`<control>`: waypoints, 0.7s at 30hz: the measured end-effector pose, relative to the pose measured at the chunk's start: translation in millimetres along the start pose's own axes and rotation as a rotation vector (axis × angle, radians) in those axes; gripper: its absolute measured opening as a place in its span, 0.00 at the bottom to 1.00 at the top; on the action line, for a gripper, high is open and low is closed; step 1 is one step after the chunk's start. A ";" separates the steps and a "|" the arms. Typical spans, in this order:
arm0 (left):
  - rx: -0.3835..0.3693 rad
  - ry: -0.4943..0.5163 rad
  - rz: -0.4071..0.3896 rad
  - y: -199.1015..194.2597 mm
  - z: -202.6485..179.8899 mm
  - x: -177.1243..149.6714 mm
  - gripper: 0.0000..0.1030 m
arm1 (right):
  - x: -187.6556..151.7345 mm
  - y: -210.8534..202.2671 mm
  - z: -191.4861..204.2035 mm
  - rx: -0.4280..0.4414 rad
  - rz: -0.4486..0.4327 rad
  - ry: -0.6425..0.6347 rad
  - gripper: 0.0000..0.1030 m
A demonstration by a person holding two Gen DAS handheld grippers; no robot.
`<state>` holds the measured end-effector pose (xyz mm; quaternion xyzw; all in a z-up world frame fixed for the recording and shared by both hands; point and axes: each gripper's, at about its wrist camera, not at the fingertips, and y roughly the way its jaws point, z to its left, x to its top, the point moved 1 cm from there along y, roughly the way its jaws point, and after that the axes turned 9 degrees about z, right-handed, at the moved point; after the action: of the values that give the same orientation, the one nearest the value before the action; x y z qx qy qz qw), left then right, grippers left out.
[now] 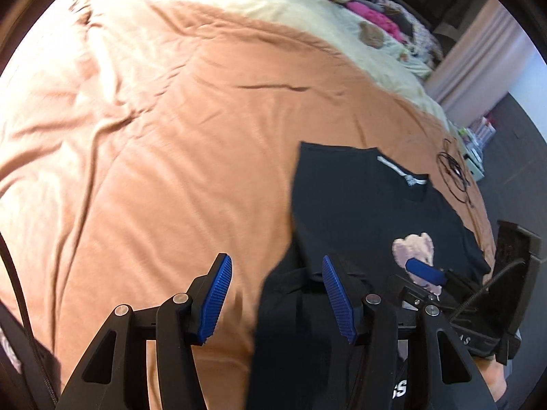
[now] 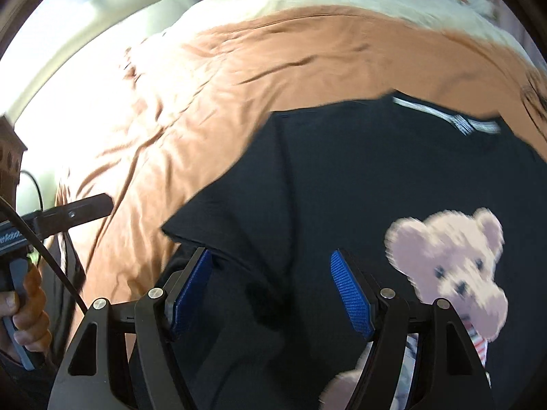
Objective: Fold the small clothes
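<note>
A black T-shirt (image 1: 359, 212) (image 2: 342, 177) with a pink bear print (image 1: 413, 249) (image 2: 451, 259) lies face up on the orange bedspread (image 1: 171, 136) (image 2: 239, 61), neck label away from me. Its left sleeve edge looks turned in over the body. My left gripper (image 1: 277, 273) hovers open at the shirt's left edge, one pad over the bedspread, nothing between the pads. My right gripper (image 2: 271, 273) stands open low over the shirt's lower left part, left of the bear, gripping nothing. A blue pad (image 1: 424, 271) of the right gripper shows over the bear. The right view is blurred.
A cream blanket (image 1: 273, 10) covers the far bed, with plush toys (image 1: 371, 34) and a pile of clothes (image 1: 376, 17). A coiled black cable (image 1: 454, 171) lies near the right bed edge, dark floor (image 1: 512, 153) beyond. A hand (image 2: 27, 307) holds the left gripper's handle.
</note>
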<state>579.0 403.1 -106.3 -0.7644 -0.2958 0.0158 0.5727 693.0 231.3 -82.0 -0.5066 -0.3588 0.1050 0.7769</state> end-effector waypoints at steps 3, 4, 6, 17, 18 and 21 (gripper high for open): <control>0.011 -0.029 0.005 -1.9 16.0 -5.4 0.55 | 8.7 23.3 29.8 -0.023 0.035 -0.091 0.69; 0.013 -0.036 0.008 -1.8 20.1 -6.8 0.55 | 12.9 34.9 38.3 -0.040 0.054 -0.121 0.69; 0.017 -0.045 0.015 -1.3 27.6 -9.7 0.55 | 19.0 51.0 48.7 -0.074 0.075 -0.158 0.69; 0.036 -0.042 0.073 28.5 33.1 -21.5 0.55 | 33.3 47.7 13.4 0.013 0.008 -0.046 0.09; 0.036 -0.036 0.079 31.3 32.4 -22.3 0.55 | 32.6 43.5 6.7 0.030 0.001 -0.027 0.08; 0.030 -0.008 0.098 42.3 20.7 -24.0 0.55 | 30.4 33.7 -9.4 0.100 -0.012 0.023 0.08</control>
<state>570.1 402.5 -158.5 -0.7691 -0.2602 0.0513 0.5815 727.9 256.3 -99.6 -0.4660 -0.3474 0.1123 0.8060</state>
